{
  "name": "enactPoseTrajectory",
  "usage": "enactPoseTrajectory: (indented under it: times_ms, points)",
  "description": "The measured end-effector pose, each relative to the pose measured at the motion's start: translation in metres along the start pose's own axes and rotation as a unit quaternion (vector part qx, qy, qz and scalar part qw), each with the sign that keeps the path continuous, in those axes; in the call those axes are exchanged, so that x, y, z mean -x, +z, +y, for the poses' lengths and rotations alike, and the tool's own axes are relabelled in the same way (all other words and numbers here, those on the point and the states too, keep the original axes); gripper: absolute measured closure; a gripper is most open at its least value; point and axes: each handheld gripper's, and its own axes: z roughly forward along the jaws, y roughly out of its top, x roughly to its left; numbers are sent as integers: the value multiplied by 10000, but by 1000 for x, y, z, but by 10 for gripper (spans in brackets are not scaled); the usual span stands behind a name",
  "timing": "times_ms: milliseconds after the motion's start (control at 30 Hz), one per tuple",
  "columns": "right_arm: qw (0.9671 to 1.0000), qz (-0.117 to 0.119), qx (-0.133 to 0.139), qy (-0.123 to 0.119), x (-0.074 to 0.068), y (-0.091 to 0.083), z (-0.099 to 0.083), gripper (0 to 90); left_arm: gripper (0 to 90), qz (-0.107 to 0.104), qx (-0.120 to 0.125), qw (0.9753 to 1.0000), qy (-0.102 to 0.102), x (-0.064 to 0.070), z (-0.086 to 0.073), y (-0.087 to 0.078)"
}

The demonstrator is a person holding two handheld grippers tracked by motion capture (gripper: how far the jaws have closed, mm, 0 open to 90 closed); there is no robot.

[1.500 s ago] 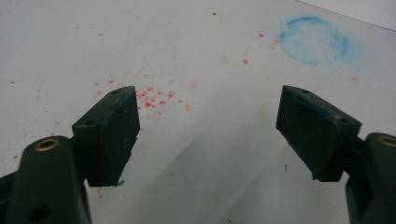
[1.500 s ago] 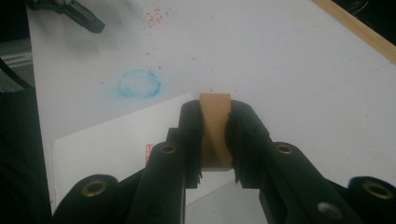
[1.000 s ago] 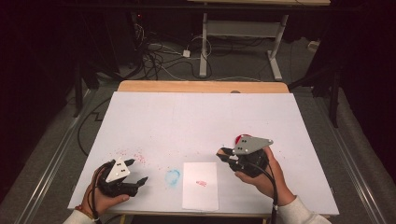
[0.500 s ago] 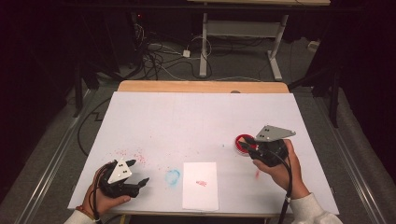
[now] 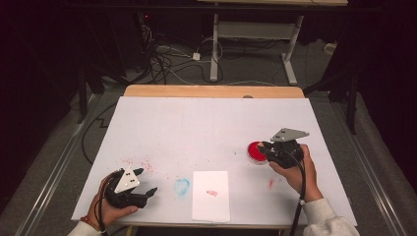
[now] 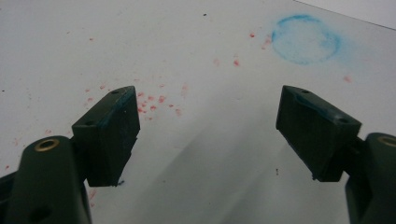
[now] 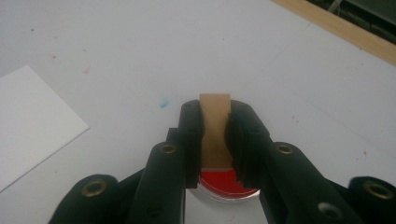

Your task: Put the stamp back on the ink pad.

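Wooden stamp clenched in right tongs over red ink pad | press squarely, lift straight, carry to paper left of pad | left tongs released, idle

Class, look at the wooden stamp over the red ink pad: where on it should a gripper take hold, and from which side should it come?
Grip the stamp by its two flat long sides, partway up the block, coming from above and the person's side. The right gripper holds it so, its jaws shut on those faces. That leaves the lower end free over the ink pad.
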Motion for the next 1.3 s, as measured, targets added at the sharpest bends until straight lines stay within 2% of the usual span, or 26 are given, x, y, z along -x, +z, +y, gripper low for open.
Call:
enactPoseTrajectory:
  times_ms: [233, 433, 700, 833, 1300]
  points:
    - [9996, -32, -215, 164, 6, 17, -3, 759, 208, -10, -9, 10000, -14, 0, 0, 1]
    - [9988, -30, -458, 141, 6, 29, -5, 759, 208, -20, -34, 10000, -9, 0, 0, 2]
    - [9974, -16, -664, 262, 8, 40, -9, 758, 208, -30, -45, 10000, -28, 1, 0, 2]
    - [9966, 10, -805, 188, 6, 47, -12, 758, 208, -30, -53, 10000, -27, 1, 0, 2]
    - [9968, -109, -775, 187, 8, 48, -12, 758, 208, -40, -95, 9999, -9, 1, 0, 3]
